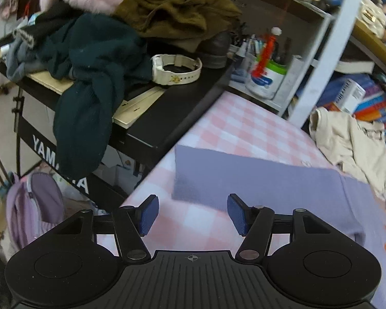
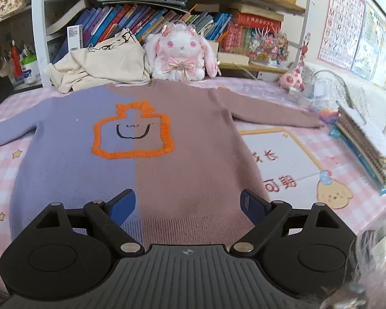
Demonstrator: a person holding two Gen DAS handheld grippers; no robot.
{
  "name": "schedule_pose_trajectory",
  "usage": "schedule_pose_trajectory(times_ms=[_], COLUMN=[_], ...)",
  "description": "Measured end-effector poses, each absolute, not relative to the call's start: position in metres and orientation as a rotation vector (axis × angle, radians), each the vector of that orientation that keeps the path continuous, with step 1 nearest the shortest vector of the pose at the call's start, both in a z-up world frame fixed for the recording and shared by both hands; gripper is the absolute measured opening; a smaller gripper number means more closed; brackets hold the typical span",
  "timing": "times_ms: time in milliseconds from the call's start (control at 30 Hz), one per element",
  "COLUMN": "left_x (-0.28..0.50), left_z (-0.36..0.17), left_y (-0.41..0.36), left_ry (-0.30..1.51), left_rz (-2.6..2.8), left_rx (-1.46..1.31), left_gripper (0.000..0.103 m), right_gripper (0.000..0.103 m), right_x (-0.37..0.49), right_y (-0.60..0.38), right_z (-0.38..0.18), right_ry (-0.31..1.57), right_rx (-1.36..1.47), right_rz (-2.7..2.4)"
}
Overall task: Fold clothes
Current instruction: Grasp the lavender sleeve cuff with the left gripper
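Note:
A two-tone sweater point(image 2: 141, 159), lilac on the left half and dusty pink on the right, lies flat and face up on the pink checked bed cover point(image 2: 308, 159). An orange outlined figure is stitched on its chest. Both sleeves stretch out sideways. My right gripper point(image 2: 187, 206) hovers open over the hem, nothing between its blue pads. In the left wrist view the lilac sleeve point(image 1: 257, 177) lies ahead of my left gripper point(image 1: 193, 215), which is open and empty just short of the cuff.
A black keyboard stand point(image 1: 167, 118) piled with dark clothes point(image 1: 90, 59) and a white watch point(image 1: 176, 68) borders the bed's left side. A cream garment point(image 2: 103, 64), a plush rabbit point(image 2: 182, 51) and a bookshelf point(image 2: 167, 20) line the back. Notebooks point(image 2: 368, 141) lie at the right.

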State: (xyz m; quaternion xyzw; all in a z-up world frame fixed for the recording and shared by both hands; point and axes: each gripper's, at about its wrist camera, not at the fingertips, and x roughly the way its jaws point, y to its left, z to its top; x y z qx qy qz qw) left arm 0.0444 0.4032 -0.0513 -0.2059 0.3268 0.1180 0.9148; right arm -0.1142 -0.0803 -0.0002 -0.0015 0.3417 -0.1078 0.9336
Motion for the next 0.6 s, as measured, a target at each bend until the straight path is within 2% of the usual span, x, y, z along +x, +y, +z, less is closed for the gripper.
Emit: schedule_pose_trajectory(times_ms=[200,267,600], left_x=[0.057,0.060,0.065], left_z=[-0.055,-0.055,-0.063], left_y=[0.410,0.408,0.400], left_ry=[0.658,0.653,0.655], left_rz=[0.243,0.223,0.098], left_rx=[-0.511,-0.561,-0.791], left_gripper=[0.059,0.055,0.055], right_gripper=[0.088,0.088,0.088], right_x=[-0.119,-0.120,-0.116], right_y=[-0.064,-0.061,-0.055], right_z=[0.006,0.007,0.005], right_ry=[0.697,0.694,0.708], right_rx=[-0.084,-0.097,-0.077], right_rz=[-0.199,-0.191,-0.163])
